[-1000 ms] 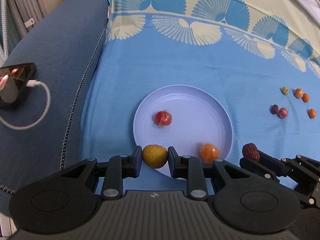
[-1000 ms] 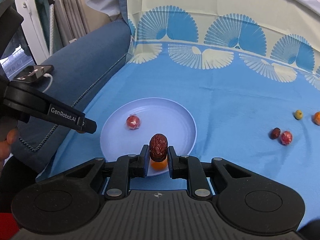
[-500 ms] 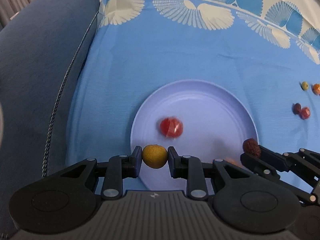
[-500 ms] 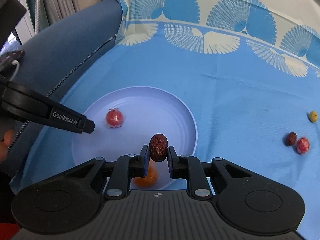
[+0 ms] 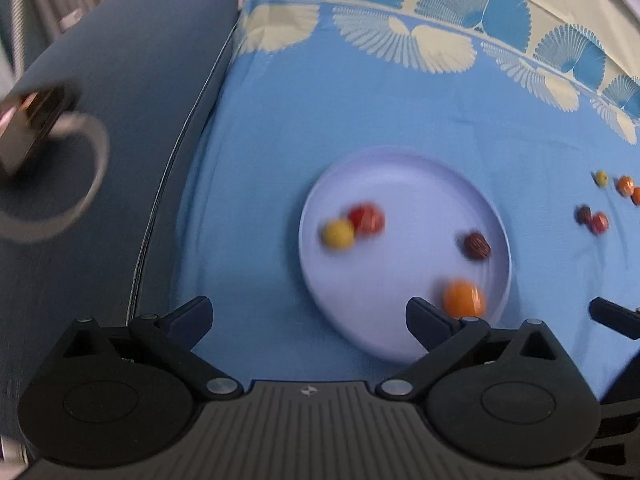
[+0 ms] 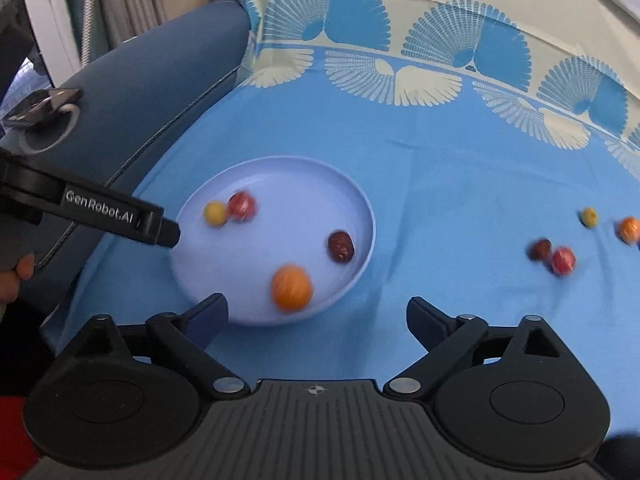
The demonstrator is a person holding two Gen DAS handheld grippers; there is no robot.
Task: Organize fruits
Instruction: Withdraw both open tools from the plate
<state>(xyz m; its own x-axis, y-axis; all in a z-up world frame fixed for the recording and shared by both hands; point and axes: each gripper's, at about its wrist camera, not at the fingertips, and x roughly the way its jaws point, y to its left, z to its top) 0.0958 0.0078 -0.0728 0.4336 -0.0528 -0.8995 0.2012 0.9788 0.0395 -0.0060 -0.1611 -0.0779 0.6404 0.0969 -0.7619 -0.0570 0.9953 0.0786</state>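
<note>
Four small fruits are seen lying in a pale plate [image 6: 362,204]: a yellow fruit [image 6: 215,213] touching a red fruit [image 6: 241,205] at the left, a dark red date [image 6: 341,247] near the right rim, and an orange fruit [image 6: 291,287] at the near edge. The plate is set on a blue cloth [image 6: 440,168] with a fan-patterned border. Further fruits are left loose on the cloth, well apart to the right: a dark one [image 6: 540,249] beside a red one [image 6: 563,261], a small yellow one [image 6: 589,216] and an orange one [image 6: 629,229]. Both the left tongs [image 5: 308,314] and the right tongs [image 6: 316,316] are held spread wide and empty just short of the plate, judged to be released so that the fruits rest gathered there. A phone [image 6: 40,104] with a cable is seen on the dark blue cushion [image 6: 140,92] at the left.
</note>
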